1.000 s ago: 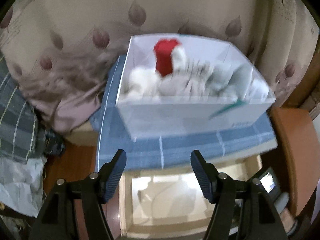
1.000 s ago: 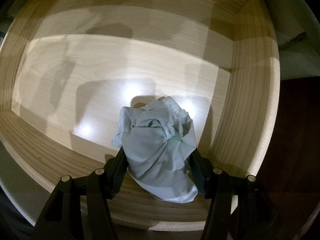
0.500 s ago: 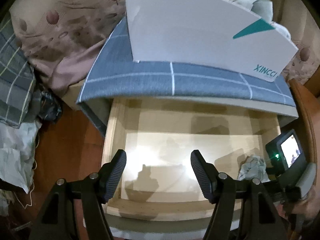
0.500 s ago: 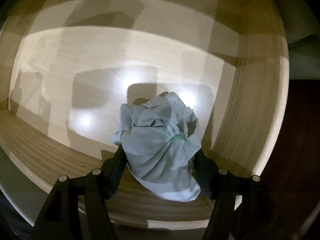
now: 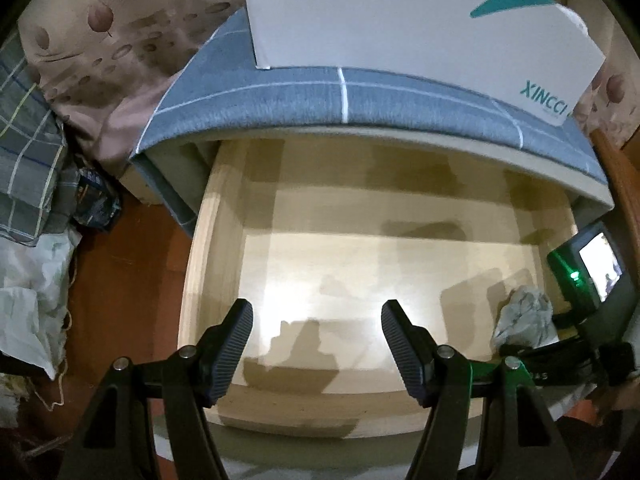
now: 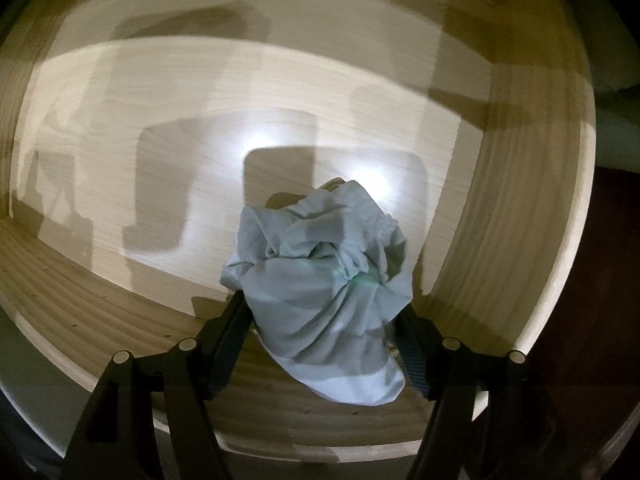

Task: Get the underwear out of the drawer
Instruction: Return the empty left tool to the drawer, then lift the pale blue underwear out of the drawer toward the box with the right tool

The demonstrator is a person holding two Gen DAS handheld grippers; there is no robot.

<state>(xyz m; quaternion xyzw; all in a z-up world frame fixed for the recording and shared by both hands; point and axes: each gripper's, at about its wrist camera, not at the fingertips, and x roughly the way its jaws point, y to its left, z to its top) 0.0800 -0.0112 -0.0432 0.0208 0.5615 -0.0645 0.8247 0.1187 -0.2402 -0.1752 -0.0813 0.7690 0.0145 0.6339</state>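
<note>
The pale wooden drawer point(image 5: 224, 208) is pulled open below the cabinet top. A crumpled light grey-green piece of underwear point(image 6: 324, 280) sits between the fingers of my right gripper point(image 6: 324, 320), which is closed around it over the drawer's front right corner. The same bundle shows in the left wrist view point(image 5: 522, 316) at the drawer's right side, with the right gripper's body point(image 5: 592, 280) behind it. My left gripper point(image 5: 316, 332) is open and empty above the drawer's front middle.
A white box point(image 5: 400, 12) with underwear stands on the blue checked cloth point(image 5: 304, 92) covering the cabinet top. Bedding and clothes point(image 5: 36, 152) lie on the left, over a reddish-brown floor point(image 5: 132, 280). A brown wooden edge point(image 5: 624, 184) is at the right.
My left gripper has tilted down and come closer, from facing the white box to looking into the drawer. My right gripper holds the underwear and has shifted slightly; the bundle looks a little larger.
</note>
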